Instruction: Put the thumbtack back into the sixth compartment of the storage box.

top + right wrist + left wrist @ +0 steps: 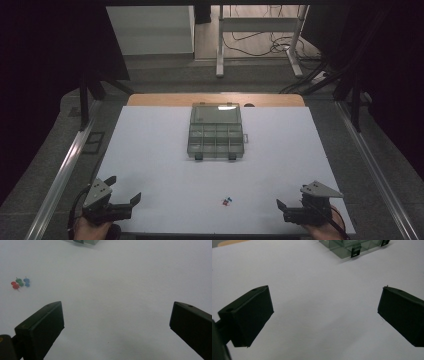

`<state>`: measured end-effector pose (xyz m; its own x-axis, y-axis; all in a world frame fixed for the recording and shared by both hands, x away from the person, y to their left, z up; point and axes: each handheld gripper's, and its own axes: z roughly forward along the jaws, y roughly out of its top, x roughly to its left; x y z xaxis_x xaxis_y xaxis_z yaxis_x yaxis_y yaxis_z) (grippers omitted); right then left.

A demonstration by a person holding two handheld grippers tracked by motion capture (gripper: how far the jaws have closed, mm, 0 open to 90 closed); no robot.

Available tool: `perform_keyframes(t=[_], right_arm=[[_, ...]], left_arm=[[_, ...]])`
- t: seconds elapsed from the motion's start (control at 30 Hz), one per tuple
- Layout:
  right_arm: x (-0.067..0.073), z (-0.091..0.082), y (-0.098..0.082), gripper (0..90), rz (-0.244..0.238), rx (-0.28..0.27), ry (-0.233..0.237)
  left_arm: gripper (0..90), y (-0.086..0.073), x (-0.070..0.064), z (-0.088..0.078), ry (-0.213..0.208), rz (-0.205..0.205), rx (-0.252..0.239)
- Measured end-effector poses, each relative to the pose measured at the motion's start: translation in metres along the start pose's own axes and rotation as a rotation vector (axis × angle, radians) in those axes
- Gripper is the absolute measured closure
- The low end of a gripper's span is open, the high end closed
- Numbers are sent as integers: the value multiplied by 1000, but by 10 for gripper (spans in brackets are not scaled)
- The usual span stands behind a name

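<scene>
Two hands come in at the near edge of the white table [165,165], one at each corner, each holding a black two-jaw tool low over the surface. The left gripper [122,192] sits at the near left, its body angled so that the jaws point rightward and a little away, toward the middle of the table; the jaws stand wide apart with nothing between them, and in the left gripper view [325,305] only bare white surface lies in the gap. A grey three-cornered plate rides on top of it. The right gripper [282,205] sits at the near right, mirrored, pointing leftward across the table, with the same grey plate above. In the right gripper view [116,317] its jaws are likewise spread wide and hold nothing.

One clear compartment box [216,132] stands in the middle of the table toward the far side, its lid raised at the back, two dark latches on its near wall.

Three pushpins lie together on the near half, between the two tools and nearer the right one: one red pushpin [15,285], one green pushpin [19,281] and one blue pushpin [26,282], close beside each other, well apart from the box.
</scene>
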<state>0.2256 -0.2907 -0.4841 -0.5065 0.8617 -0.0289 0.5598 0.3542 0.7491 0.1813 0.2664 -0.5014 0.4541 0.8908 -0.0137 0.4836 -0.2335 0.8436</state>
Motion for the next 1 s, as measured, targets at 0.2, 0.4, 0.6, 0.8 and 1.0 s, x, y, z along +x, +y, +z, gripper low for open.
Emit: perform_keyframes(t=[0.2, 0.4, 0.6, 0.8, 1.0], right_arm=[[2, 2, 1, 0, -21, 11, 8], [3, 4, 3, 0, -33, 21, 21], [5, 7, 5, 0, -56, 31, 28], [7, 10, 6, 0, -78, 63, 26], [11, 12, 12, 0, -81, 55, 46]], left_arm=[[11, 0, -1, 0, 0, 3, 9], [15, -1, -2, -1, 5, 17, 19], [19, -2, 0, -3, -2, 3, 14], [21, -3, 1, -4, -8, -7, 5], [23, -3, 1, -4, -7, -11, 4]])
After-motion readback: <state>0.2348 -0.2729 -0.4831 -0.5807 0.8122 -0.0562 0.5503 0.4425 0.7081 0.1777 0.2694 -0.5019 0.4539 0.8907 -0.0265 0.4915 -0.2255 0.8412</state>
